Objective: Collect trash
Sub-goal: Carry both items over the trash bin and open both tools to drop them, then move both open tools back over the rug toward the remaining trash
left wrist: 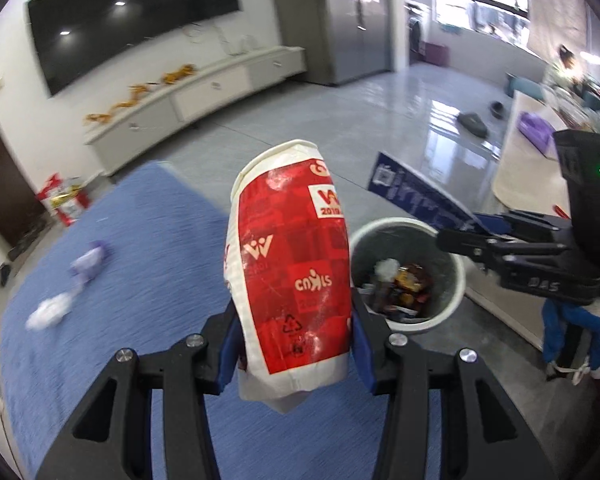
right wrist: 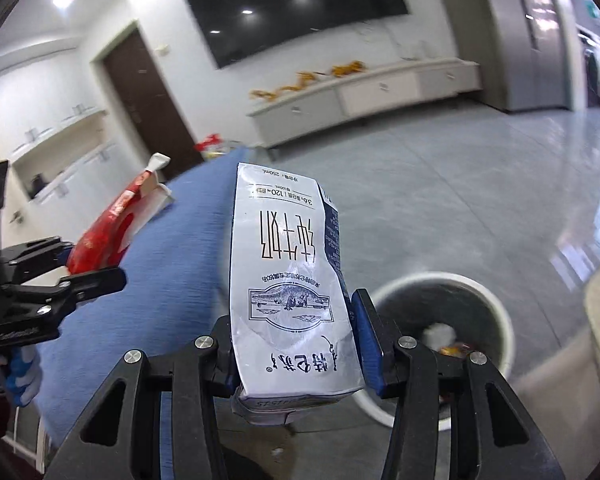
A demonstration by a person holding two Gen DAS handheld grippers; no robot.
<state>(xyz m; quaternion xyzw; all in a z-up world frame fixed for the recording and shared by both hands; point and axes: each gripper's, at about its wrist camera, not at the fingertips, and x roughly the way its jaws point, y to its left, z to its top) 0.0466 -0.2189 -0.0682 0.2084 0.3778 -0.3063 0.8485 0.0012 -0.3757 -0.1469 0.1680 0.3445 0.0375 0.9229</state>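
Grey tiled floor [left wrist: 340, 128], blue rug [left wrist: 132, 248] on it at your left, out of focus. White bin [left wrist: 458, 276] stands on the floor just beside the rug's edge, wrappers and a white wad inside. Your left gripper [left wrist: 296, 352] has its fingers closed on a crushed red-and-white paper cup [left wrist: 292, 264], cup upright, mouth away from you, held in the air above the rug edge next to the bin. Your right gripper [right wrist: 296, 352] has its fingers clamped on a flattened silver milk carton [right wrist: 288, 280], print upside down, held in the air with the bin below and to its right. On the rug: a crumpled white tissue [left wrist: 50, 312] and a blurred purple-white scrap [left wrist: 90, 262], near each other.
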